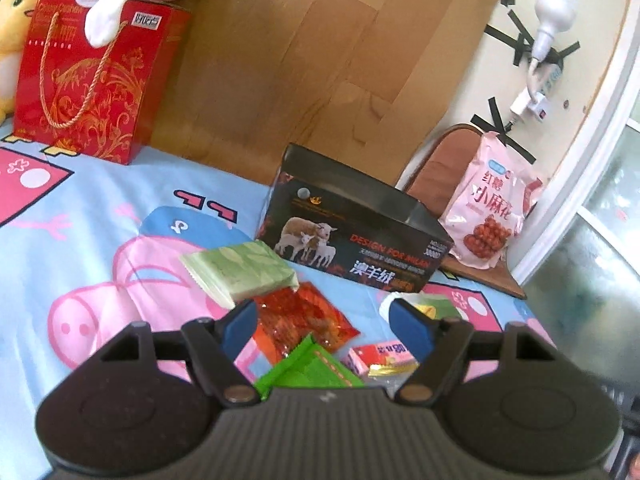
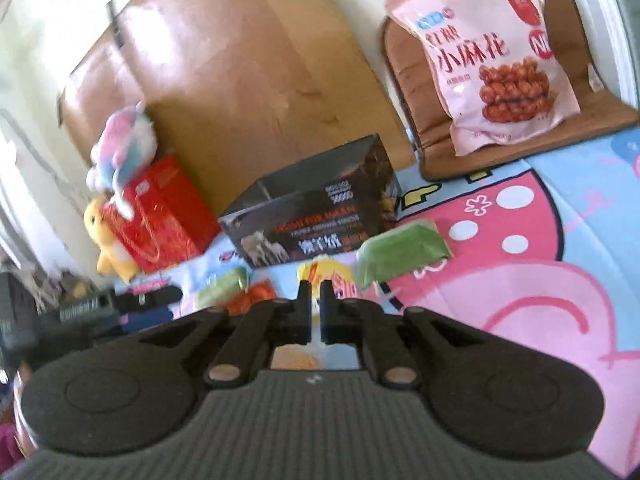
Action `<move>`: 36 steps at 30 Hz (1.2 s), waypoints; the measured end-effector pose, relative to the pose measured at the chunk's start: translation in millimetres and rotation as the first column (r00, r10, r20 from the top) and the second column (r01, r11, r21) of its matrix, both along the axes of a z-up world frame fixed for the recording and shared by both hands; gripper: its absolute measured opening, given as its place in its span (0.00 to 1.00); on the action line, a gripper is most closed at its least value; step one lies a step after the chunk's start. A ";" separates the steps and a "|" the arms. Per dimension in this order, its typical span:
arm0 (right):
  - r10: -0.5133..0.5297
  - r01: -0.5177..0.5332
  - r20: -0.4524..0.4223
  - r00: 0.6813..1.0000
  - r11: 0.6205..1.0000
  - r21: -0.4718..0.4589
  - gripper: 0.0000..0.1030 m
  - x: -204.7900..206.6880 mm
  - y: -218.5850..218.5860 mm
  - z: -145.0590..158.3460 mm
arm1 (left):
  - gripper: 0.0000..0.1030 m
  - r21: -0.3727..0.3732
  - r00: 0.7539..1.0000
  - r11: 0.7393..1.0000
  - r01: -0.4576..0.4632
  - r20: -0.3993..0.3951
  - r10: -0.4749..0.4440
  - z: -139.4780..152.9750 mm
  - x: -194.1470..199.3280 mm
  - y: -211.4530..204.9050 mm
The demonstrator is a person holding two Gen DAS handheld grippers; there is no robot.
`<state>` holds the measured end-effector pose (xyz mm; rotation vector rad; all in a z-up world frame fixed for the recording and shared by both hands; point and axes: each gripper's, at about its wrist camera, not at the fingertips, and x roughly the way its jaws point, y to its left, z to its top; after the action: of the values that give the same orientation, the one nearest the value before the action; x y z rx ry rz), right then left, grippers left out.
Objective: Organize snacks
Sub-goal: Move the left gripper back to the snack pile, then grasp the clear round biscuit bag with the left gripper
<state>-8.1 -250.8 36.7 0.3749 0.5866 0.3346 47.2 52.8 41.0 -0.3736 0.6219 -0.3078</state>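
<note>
Snack packets lie on the cartoon bedsheet [image 1: 80,216]. In the left wrist view a pale green packet [image 1: 240,272], an orange-red packet [image 1: 308,320], a bright green packet [image 1: 308,368] and a pink packet [image 1: 380,356] lie in front of an open black box [image 1: 352,236]. My left gripper [image 1: 326,328] is open above the orange-red packet. In the right wrist view my right gripper [image 2: 316,300] is shut, with a yellow packet [image 2: 326,274] just beyond its tips; whether it grips the packet is unclear. A green packet [image 2: 400,252] lies to the right, the black box [image 2: 312,216] behind.
A red gift bag [image 1: 92,80] with plush toys [image 1: 16,24] stands at the back left. A large pink snack bag [image 1: 488,216] leans on a brown cushion [image 1: 436,168] at the back right. A wooden board [image 1: 304,60] leans on the wall.
</note>
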 end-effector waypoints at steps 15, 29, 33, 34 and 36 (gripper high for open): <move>0.175 -0.175 -0.024 0.984 0.958 -0.227 0.63 -50.7 1.3 -33.3 | 0.67 0.036 0.957 0.959 0.282 -0.089 -0.278 -0.9 -29.8 -53.8; 0.385 -0.351 -0.022 0.923 0.815 -0.461 0.66 -20.2 64.0 -51.1 | 0.47 0.052 0.940 0.952 0.302 -0.182 -0.289 -23.4 -23.4 -75.6; 0.334 -0.305 0.001 0.943 0.862 -0.404 0.45 -25.5 56.1 -43.5 | 0.46 0.024 0.946 0.950 0.313 -0.101 -0.309 -2.9 -32.5 -64.8; 0.318 -0.285 0.017 0.948 0.871 -0.400 0.39 -29.5 55.4 -41.0 | 0.46 0.028 0.947 0.949 0.314 -0.082 -0.311 1.7 -33.6 -64.6; 0.302 -0.253 0.054 0.952 0.874 -0.415 0.36 -35.5 55.8 -36.6 | 0.46 0.034 0.947 0.947 0.320 -0.045 -0.319 10.4 -34.4 -66.3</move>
<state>-43.6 -194.9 0.1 -0.1331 0.5779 0.4973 12.8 -13.6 51.4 -0.2384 0.7267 -0.5989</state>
